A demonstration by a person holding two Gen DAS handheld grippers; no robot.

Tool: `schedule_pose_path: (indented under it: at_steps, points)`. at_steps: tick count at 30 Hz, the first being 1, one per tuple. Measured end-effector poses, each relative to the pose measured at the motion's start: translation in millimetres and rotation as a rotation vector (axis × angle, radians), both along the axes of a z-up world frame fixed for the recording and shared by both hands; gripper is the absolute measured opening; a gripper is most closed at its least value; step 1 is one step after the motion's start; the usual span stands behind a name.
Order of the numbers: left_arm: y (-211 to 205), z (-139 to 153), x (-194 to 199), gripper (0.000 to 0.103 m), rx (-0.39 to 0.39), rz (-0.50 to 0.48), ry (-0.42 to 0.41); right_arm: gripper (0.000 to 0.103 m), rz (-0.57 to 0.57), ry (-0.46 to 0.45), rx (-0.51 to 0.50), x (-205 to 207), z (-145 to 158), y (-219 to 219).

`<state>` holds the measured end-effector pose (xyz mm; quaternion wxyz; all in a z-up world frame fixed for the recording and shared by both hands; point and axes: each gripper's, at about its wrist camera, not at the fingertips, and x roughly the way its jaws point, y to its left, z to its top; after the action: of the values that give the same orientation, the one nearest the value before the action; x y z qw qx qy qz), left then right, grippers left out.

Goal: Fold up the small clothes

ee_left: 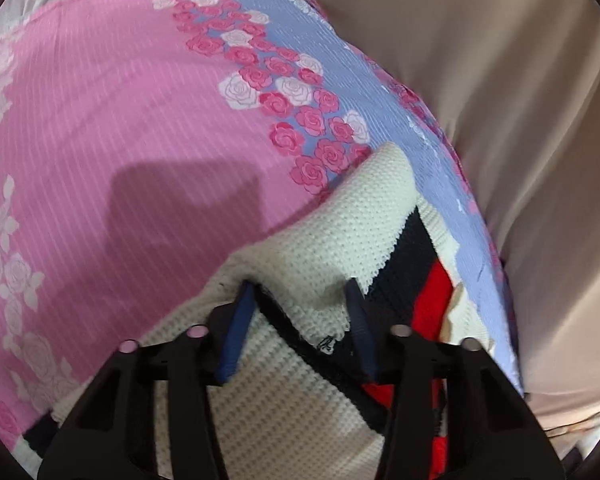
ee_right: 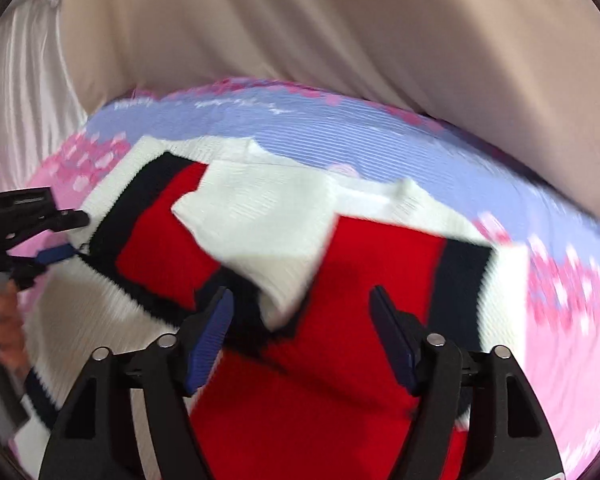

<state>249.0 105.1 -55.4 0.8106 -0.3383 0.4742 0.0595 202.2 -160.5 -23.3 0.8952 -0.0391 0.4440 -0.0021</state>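
Between the spread blue fingers of the left gripper (ee_left: 302, 286) sits a raised fold of a cream, navy and red knitted garment (ee_left: 332, 232), while the right gripper (ee_right: 302, 294) hovers with fingers apart above it on a pink rose-patterned sheet (ee_left: 100, 120).

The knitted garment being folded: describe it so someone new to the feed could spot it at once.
Start from the pink rose-print sheet with its lilac border, spread over the whole work surface. On it, by the lilac edge, lies the small knit sweater, under both the left gripper and the right gripper. It alone is chunky waffle knit, in cream, red and black blocks.
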Motion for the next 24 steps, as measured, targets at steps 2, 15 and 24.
schedule_pose_path:
  at_steps: [2, 15, 24]
  points:
    - [-2, -2, 3, 0.028, 0.02, -0.013, 0.004, 0.07, 0.004, 0.019, -0.039, 22, -16, 9]
    - [-1, -5, 0, 0.028, -0.044, -0.026, 0.023, 0.022, -0.537, 0.093, 0.644, -50, -45, -146]
    - [2, -16, 3, 0.035, -0.255, 0.068, 0.058, 0.063, -0.529, 0.032, 0.574, -18, -34, -155]
